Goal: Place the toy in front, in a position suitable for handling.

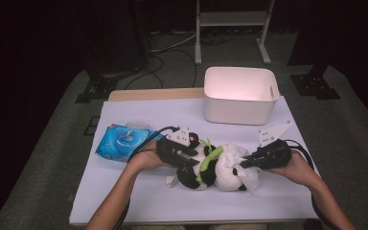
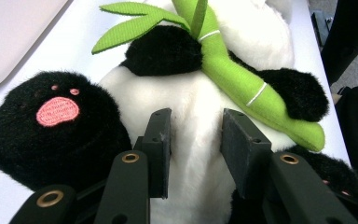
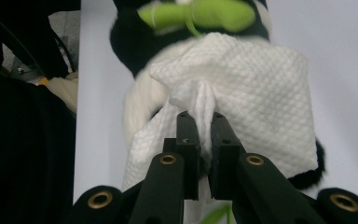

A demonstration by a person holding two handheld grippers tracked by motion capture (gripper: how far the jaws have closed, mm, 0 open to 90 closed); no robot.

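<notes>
A black-and-white panda plush [image 1: 210,171] lies on its back in the middle of the white table top, hugging a green bamboo stalk [image 2: 242,84]. My left gripper [image 1: 188,154] comes in from the left. Its jaws [image 2: 196,121] pinch a fold of the white belly fur [image 2: 135,88], beside a black foot with a pink pad [image 2: 51,116]. My right gripper [image 1: 243,163] is shut on a bunched white textured wipe [image 3: 256,88], which is draped over the panda's white head [image 1: 230,177]. In the right gripper view the pads [image 3: 200,116] clamp the wipe's gathered fold.
A blue pack of wet wipes [image 1: 123,142] lies left of the left hand. A white open bin [image 1: 239,96] stands at the back of the table [image 1: 139,201]. Dark stands and cables sit on the floor beyond.
</notes>
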